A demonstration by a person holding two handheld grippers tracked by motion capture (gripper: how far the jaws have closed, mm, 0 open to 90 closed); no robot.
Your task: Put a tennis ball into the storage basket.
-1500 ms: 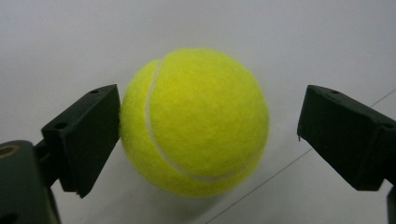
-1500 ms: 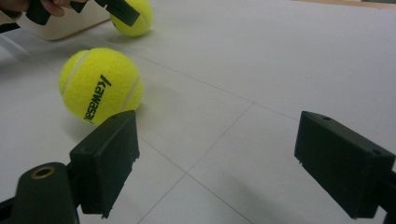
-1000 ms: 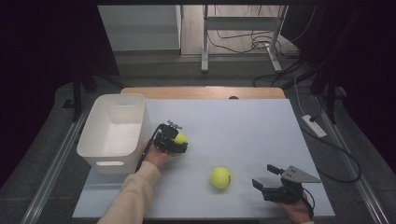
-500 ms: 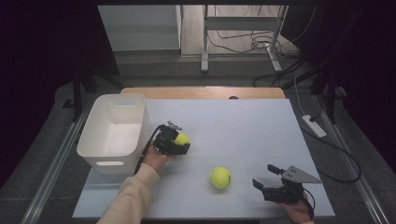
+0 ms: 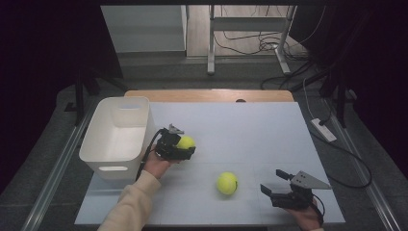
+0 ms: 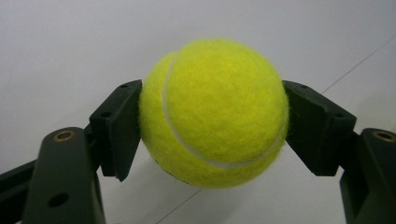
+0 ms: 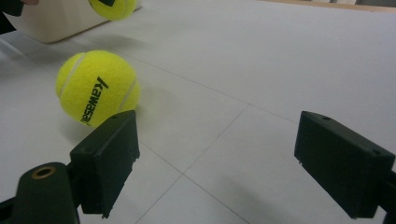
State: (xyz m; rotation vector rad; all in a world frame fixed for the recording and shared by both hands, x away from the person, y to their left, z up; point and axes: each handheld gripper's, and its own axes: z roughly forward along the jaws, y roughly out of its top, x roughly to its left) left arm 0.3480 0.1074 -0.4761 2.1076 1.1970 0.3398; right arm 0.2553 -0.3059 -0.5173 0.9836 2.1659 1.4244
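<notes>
My left gripper (image 5: 182, 148) is shut on a yellow tennis ball (image 5: 185, 142), held a little above the white table (image 5: 250, 130) just right of the white bin (image 5: 120, 137). In the left gripper view both black pads press the ball (image 6: 214, 112) from either side. A second tennis ball (image 5: 226, 183) lies on the table toward the front; the right gripper view has it (image 7: 97, 87) ahead and to the left. My right gripper (image 5: 275, 187) rests near the front right edge, jaws open with nothing between them (image 7: 217, 163).
The white bin stands empty at the table's left side. Beyond the far edge runs a wooden strip (image 5: 207, 95). A power strip (image 5: 323, 130) and cables lie on the floor to the right.
The left gripper has lifted slightly and shifted a little right with the ball in its jaws. The right gripper and the loose ball have stayed put.
</notes>
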